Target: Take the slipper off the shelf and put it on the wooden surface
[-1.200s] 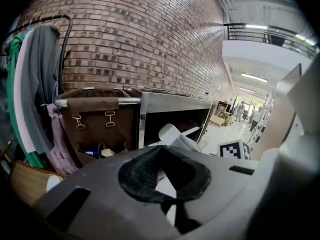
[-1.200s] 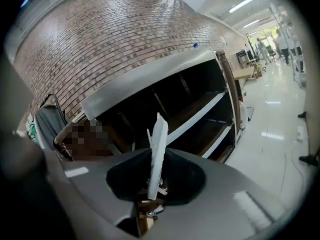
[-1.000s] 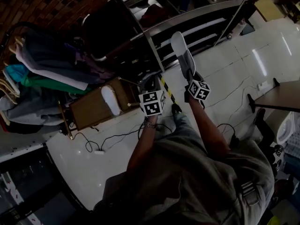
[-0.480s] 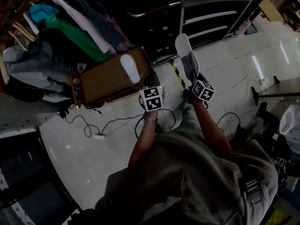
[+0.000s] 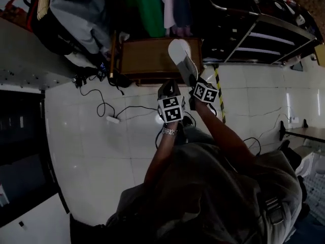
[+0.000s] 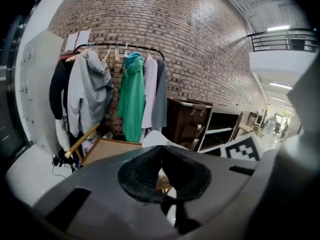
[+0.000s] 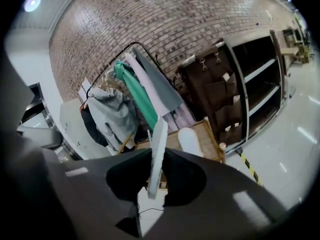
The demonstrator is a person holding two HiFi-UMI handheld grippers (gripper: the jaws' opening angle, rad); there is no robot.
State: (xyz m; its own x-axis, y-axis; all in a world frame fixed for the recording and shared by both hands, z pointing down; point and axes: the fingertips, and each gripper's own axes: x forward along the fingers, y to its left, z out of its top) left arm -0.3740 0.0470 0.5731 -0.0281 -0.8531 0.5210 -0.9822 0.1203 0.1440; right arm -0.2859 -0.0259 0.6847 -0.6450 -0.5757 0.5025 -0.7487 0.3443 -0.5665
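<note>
The right gripper (image 7: 151, 184) is clenched on one white slipper (image 7: 159, 139), thin, flat and seen edge-on, rising toward 12 o'clock in the air over the single wooden surface (image 5: 147, 60). A second white slipper (image 7: 192, 141) lies flat on that wood, at the first's 2 o'clock. The left gripper (image 6: 169, 194) is closed on nothing.
</note>
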